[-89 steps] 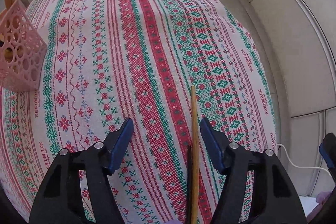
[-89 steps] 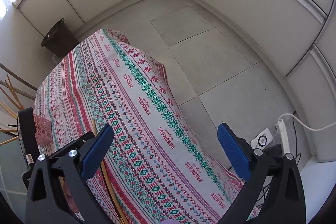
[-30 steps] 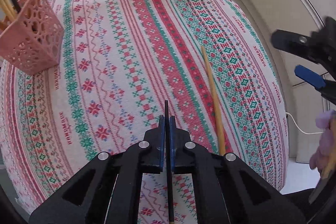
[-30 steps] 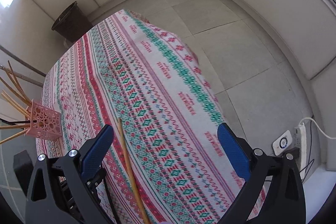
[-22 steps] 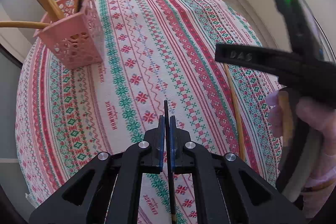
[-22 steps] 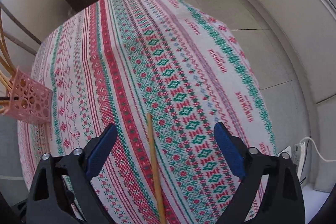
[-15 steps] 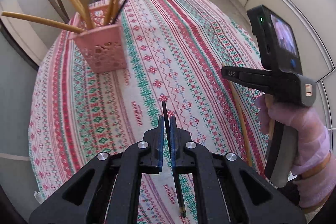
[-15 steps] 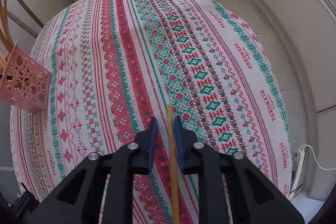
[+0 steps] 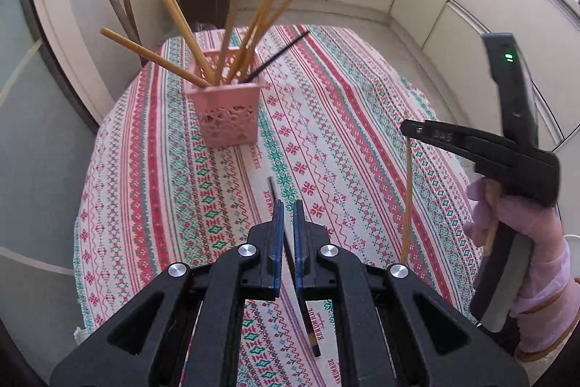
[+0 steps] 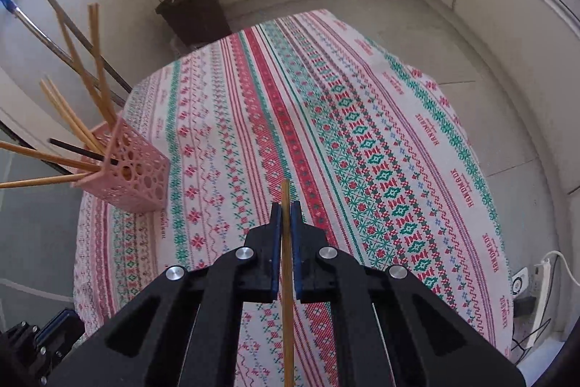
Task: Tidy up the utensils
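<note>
Chopsticks: black chopstick pinched in closed left claw, bamboo chopstick in closed right claw, above worktop. Risk: thin sticks slipping or missing crowded pink basket.

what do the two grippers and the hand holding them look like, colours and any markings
Both the left gripper and right gripper are matte black plastic with blue finger pads and round silver screws on the linkages. Seen from the left wrist view, the right gripper has faint embossed lettering on its side, too small to read, and a black camera unit with a green light. The hand wears a pale pink glove.
</note>
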{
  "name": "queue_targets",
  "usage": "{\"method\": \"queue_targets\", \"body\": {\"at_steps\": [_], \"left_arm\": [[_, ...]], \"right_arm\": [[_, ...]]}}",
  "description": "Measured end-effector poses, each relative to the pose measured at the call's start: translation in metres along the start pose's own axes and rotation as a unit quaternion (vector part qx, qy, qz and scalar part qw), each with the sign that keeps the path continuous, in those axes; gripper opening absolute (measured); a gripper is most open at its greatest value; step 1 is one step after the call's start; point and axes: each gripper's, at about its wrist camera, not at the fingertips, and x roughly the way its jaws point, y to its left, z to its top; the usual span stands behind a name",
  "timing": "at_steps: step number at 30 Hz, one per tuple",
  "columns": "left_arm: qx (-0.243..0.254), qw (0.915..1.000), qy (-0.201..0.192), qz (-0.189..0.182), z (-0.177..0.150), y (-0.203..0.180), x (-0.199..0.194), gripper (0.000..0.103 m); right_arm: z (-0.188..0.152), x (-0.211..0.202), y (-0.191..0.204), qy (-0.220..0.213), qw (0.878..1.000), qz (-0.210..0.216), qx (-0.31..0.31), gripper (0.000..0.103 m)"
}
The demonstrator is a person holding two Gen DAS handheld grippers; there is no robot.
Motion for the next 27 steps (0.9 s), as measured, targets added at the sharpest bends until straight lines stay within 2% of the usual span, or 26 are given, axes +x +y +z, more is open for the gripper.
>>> {"method": "queue_targets", "body": {"at_steps": [9, 12, 14, 15, 17, 19, 20, 22, 24, 27], "left_arm": [[-0.011, 0.9985, -0.052, -0.013, 0.006, 0.014, -0.046, 0.005], [-0.016, 0.9996, -0.016, -0.017, 0.005, 0.017, -0.033, 0.005], [-0.033, 0.9986, 0.033, -0.024, 0.001, 0.021, -0.002, 0.006], [-0.041, 0.9973, 0.057, -0.020, -0.001, 0.023, 0.017, 0.010], [-0.052, 0.9943, 0.093, 0.001, -0.006, 0.025, 0.051, 0.011], [-0.064, 0.9911, 0.116, 0.013, -0.007, 0.026, 0.080, 0.022], [-0.069, 0.9896, 0.125, 0.015, -0.006, 0.026, 0.092, 0.025], [-0.083, 0.9876, 0.131, 0.025, -0.003, 0.024, 0.107, 0.041], [-0.089, 0.9873, 0.128, 0.031, 0.002, 0.022, 0.120, 0.046], [-0.094, 0.9848, 0.136, 0.052, 0.003, 0.020, 0.138, 0.046]], "right_arm": [[0.001, -0.080, 0.003, -0.068, 0.997, 0.043, -0.016, 0.005], [-0.001, -0.092, -0.003, -0.077, 0.996, 0.046, -0.013, 0.005], [-0.003, -0.090, -0.008, -0.075, 0.996, 0.041, -0.005, 0.005], [-0.003, -0.087, -0.010, -0.070, 0.997, 0.040, -0.001, 0.005], [-0.002, -0.084, -0.013, -0.062, 0.997, 0.045, 0.005, 0.005], [-0.002, -0.085, -0.011, -0.063, 0.997, 0.047, 0.001, 0.005], [-0.003, -0.086, -0.010, -0.063, 0.997, 0.048, -0.003, 0.005], [-0.005, -0.089, -0.007, -0.066, 0.997, 0.046, -0.013, 0.005], [-0.007, -0.089, -0.006, -0.067, 0.997, 0.046, -0.017, 0.005], [-0.009, -0.090, -0.008, -0.065, 0.997, 0.045, -0.019, 0.006]]}}
